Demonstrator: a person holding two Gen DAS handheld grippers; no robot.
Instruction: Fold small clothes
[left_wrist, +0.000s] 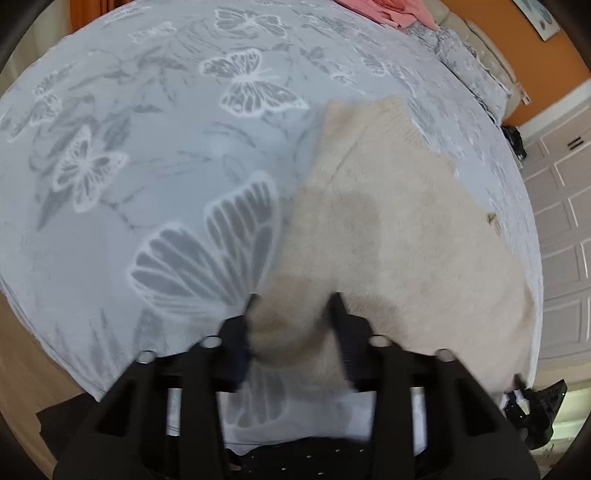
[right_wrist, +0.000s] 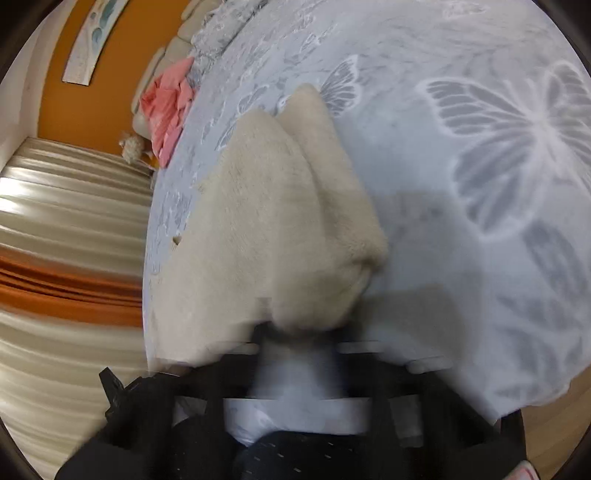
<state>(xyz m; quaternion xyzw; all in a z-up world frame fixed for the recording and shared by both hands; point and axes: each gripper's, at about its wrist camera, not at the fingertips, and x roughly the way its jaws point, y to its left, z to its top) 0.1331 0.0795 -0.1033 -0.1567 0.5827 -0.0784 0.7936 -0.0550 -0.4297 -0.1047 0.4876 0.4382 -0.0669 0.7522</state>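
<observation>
A cream fleece garment (left_wrist: 391, 221) lies on the butterfly-print bedspread (left_wrist: 147, 147). My left gripper (left_wrist: 293, 301) has its two black fingers on either side of a bunched fold at the garment's near edge, with cloth filling the gap. In the right wrist view the same garment (right_wrist: 266, 221) is lifted into a fold. My right gripper (right_wrist: 299, 332) is blurred by motion, with the garment's near edge bunched between its fingers. The other gripper (left_wrist: 535, 410) shows at the lower right of the left wrist view.
A pile of pink clothes (right_wrist: 168, 110) lies at the far end of the bed, also seen in the left wrist view (left_wrist: 388, 11). Grey patterned pillows (left_wrist: 469, 66) sit by the headboard. White wardrobe doors (left_wrist: 565, 221) and striped curtains (right_wrist: 66, 221) flank the bed.
</observation>
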